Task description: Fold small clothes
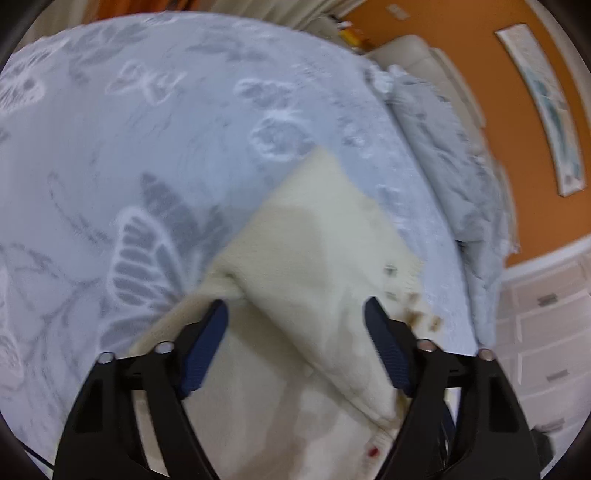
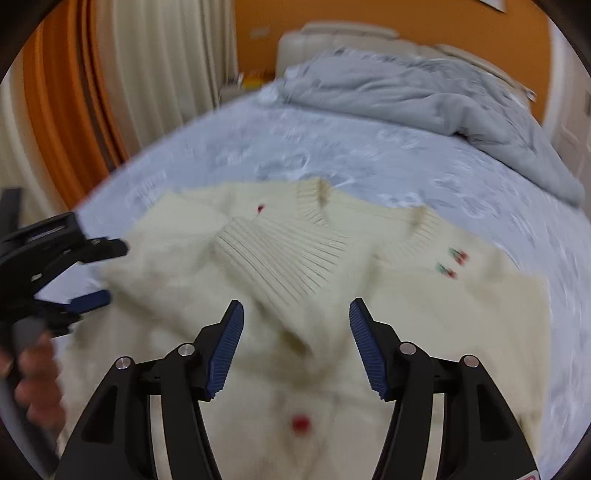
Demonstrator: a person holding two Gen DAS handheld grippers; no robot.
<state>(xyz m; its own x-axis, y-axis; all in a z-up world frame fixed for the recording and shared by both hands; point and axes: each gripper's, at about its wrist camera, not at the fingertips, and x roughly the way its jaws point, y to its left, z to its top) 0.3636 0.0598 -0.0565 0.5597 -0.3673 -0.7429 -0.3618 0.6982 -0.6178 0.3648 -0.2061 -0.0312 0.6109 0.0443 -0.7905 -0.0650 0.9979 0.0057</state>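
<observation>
A small cream knit sweater (image 2: 406,314) lies on the bed, with one sleeve folded across its chest so the ribbed cuff (image 2: 284,254) points toward the neck. Small red and green marks dot the knit. My right gripper (image 2: 295,314) is open and empty just above the folded sleeve. My left gripper (image 1: 295,314) is open and empty over the sweater (image 1: 314,258); it also shows at the left edge of the right wrist view (image 2: 92,273), beside the sweater's left side.
The bed has a pale blue sheet with a butterfly and flower print (image 1: 147,147). A crumpled grey duvet (image 2: 424,92) lies at the far end by a cream headboard (image 2: 351,33). Orange walls, striped curtains (image 2: 110,92) and white drawers (image 1: 546,332) surround the bed.
</observation>
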